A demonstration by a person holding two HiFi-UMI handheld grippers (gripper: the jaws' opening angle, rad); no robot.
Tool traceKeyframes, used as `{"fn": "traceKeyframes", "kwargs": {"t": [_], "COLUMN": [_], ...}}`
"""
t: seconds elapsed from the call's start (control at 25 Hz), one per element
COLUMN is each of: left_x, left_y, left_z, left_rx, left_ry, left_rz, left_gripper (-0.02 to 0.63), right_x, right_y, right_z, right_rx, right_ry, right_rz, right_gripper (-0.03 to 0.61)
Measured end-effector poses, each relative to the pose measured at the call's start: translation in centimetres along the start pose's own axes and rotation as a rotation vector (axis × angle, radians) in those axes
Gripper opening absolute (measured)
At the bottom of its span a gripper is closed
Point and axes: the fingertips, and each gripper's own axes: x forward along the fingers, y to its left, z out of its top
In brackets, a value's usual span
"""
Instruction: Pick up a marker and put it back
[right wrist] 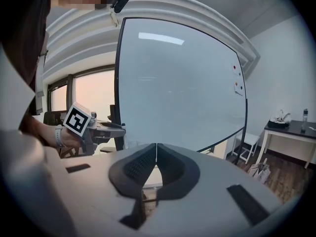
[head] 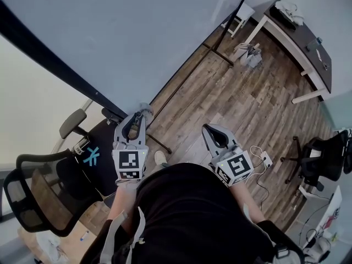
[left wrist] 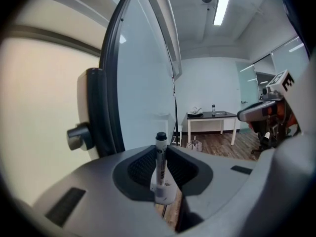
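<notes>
A white marker (left wrist: pixel 160 168) with a black cap stands upright between the jaws of my left gripper (left wrist: pixel 166 151), which is shut on its barrel. In the head view that left gripper (head: pixel 139 114) points at the lower edge of the big whiteboard (head: pixel 137 32). My right gripper (head: pixel 212 131) hovers beside it over the wood floor. In the right gripper view its pads meet with nothing between them, so my right gripper (right wrist: pixel 156 151) is shut and empty. The whiteboard (right wrist: pixel 182 93) fills the space ahead of it.
A black mesh office chair (head: pixel 49 186) stands at my left, close to the whiteboard's stand. A dark desk (head: pixel 300 34) is at the far right, another black chair (head: pixel 324 161) is nearer on the right, and a white power strip (head: pixel 266 159) with its cord lies on the floor.
</notes>
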Motion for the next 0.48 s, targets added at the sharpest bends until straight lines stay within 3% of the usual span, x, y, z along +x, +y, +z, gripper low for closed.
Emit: {"fn": "traceKeyframes", "kwargs": {"t": [0.48], "left_x": [0.7], "left_y": [0.1], "left_z": [-2.5], "left_rx": [-0.027], "left_ry": [0.036], "left_rz": [-0.011], "left_gripper": [0.075], "right_x": [0.6], "right_y": [0.7], "right_z": [-0.6], "right_rx": [-0.007], "right_ry": [0.031], "right_rz": [0.000], "right_gripper": [0.017]}}
